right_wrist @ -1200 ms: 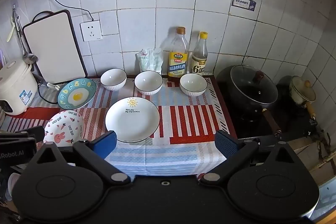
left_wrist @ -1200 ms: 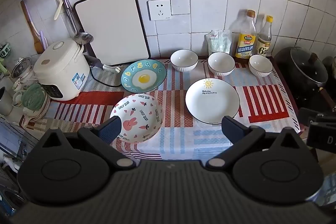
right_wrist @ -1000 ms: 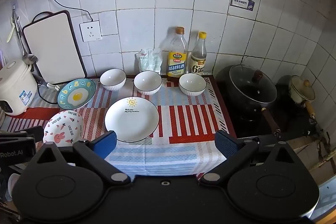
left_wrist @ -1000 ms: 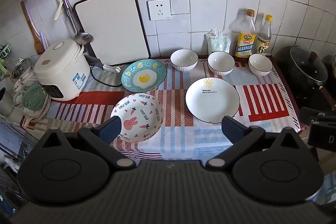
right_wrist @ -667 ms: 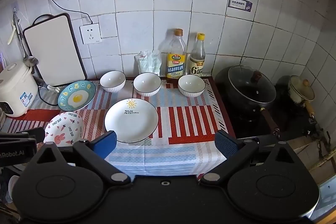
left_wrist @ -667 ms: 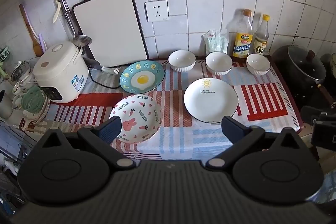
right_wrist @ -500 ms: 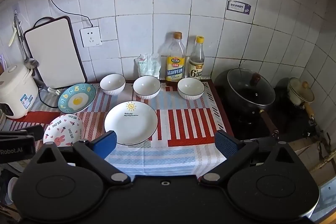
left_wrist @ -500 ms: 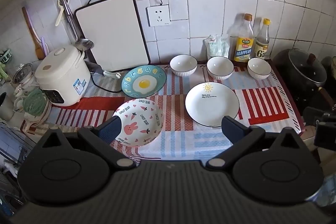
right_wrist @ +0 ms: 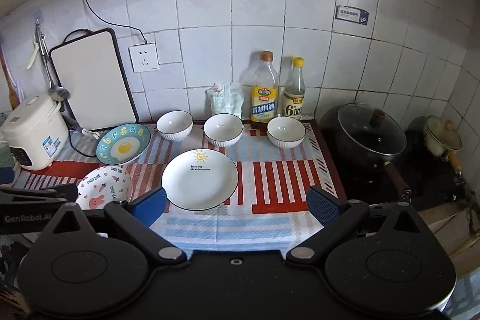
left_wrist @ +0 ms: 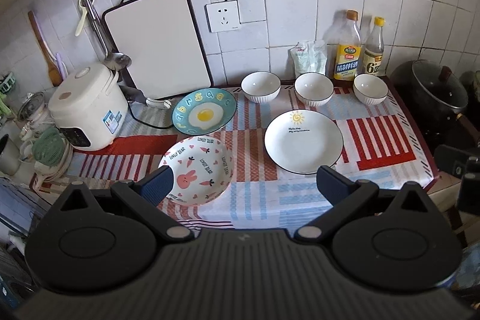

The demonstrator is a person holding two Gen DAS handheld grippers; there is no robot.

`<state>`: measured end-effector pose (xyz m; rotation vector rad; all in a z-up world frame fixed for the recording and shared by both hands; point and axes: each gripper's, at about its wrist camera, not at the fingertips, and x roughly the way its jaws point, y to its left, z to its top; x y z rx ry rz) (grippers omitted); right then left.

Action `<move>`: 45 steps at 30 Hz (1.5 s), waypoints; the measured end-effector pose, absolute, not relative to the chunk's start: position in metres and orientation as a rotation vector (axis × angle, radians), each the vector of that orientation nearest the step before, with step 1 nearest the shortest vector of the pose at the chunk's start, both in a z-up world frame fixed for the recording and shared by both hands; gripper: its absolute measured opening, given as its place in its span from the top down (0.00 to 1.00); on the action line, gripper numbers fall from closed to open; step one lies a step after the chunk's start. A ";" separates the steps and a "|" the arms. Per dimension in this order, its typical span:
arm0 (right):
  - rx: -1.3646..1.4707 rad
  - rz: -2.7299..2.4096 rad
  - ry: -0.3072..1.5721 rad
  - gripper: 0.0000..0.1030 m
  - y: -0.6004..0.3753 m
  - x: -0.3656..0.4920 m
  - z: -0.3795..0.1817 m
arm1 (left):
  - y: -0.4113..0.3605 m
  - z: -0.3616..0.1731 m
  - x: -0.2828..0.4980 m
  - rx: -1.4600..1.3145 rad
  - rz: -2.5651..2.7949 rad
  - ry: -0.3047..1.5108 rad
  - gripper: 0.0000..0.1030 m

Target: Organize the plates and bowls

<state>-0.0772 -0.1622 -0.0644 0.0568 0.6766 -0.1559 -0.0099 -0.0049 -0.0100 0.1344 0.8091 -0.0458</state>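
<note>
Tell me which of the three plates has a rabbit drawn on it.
The pink-patterned plate, nearest the left tongs. The teal plate shows a fried egg, the white plate a sun.

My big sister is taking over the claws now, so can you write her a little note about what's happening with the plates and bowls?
Left claw: open, holding nothing, above the front edge of the counter near the bunny plate.
Right claw: open, holding nothing, in front of the sun plate.
Egg plate lies behind the bunny plate, near the rice cooker.
Three white bowls stand apart in a row by the wall: left bowl, middle bowl, right bowl.
Done: nothing stacked yet.
Left: probably stack the three plates together and the three bowls together.
</note>
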 end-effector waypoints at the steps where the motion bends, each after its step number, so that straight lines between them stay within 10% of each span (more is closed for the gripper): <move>1: 0.056 -0.154 0.675 0.02 -0.163 -0.077 -0.065 | -0.005 -0.010 -0.010 0.135 -0.049 0.810 0.00; 45: 0.026 -0.232 0.723 0.02 -0.165 -0.061 -0.085 | 0.000 -0.027 0.010 0.141 -0.131 0.897 0.00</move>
